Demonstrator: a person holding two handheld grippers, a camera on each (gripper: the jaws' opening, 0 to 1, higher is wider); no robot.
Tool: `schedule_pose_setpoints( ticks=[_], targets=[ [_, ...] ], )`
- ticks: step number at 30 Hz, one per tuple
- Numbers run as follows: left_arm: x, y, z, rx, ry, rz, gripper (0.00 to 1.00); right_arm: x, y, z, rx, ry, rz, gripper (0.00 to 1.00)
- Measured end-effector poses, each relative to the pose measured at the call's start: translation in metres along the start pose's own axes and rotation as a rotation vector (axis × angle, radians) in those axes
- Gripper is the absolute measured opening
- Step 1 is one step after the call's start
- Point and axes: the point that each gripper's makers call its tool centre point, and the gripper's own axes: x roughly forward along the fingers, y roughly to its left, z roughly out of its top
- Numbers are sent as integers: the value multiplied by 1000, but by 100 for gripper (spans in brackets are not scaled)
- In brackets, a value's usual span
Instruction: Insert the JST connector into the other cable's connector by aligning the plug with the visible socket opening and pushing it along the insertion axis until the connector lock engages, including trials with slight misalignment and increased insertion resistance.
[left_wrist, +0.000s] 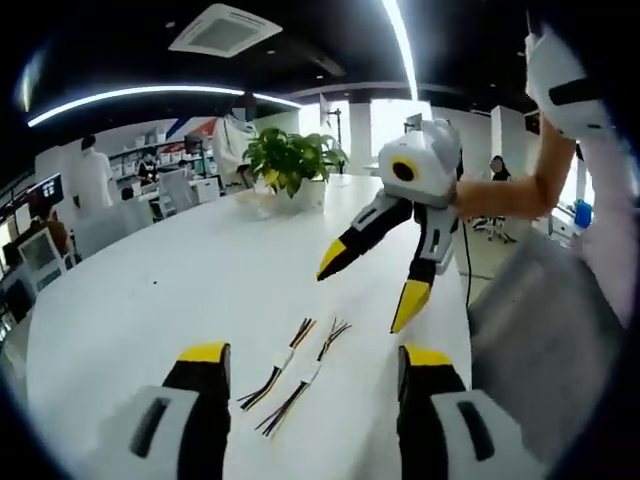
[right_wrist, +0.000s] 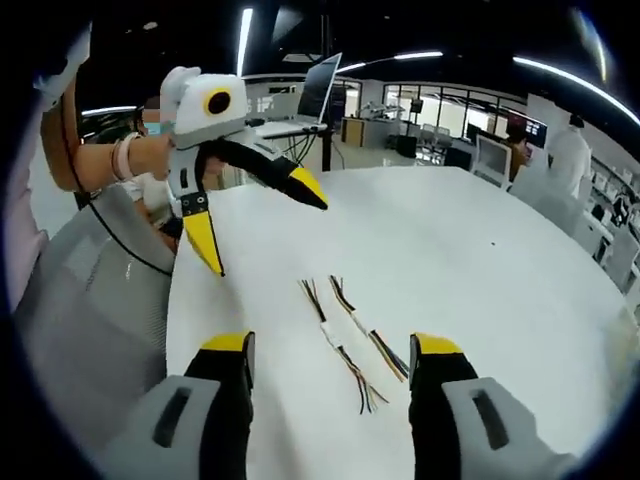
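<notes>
Cables (left_wrist: 290, 375) just lie loose side by side on the white table (left_wrist: 150, 290), both grippers (left_wrist: 305, 385) (right_wrist: 330, 375) hovering wide open, holding nothing.

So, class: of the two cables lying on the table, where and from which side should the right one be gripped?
Probably grip the right cable at its white connector housing mid-length, the stiffest-looking part, not the loose wires. Bring the right hand-held gripper down from above, jaws across the cable, since it lies flat on the table.
</notes>
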Motion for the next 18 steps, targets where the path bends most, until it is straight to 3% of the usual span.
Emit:
schedule_pose_setpoints(
  ticks=[4, 7, 11, 14, 18],
  targets=[
    [-9, -6, 9, -4, -19, 23, 67, -12, 3, 7, 22, -28, -42, 71],
    [-14, -11, 19, -17, -76, 42, 67, -21, 4, 13, 73, -61, -76, 78],
    [-19, -11, 21, -19, -81, 93, 76, -31, 8, 16, 125, -81, -104, 87],
    [-26, -16, 20, 9, -74, 106, 77, -37, 12, 16, 151, -88, -127, 90],
    [-35, -20, 18, -15, -64, 132, 83, -44, 18, 14, 183, -86, -143, 91]
  ],
)
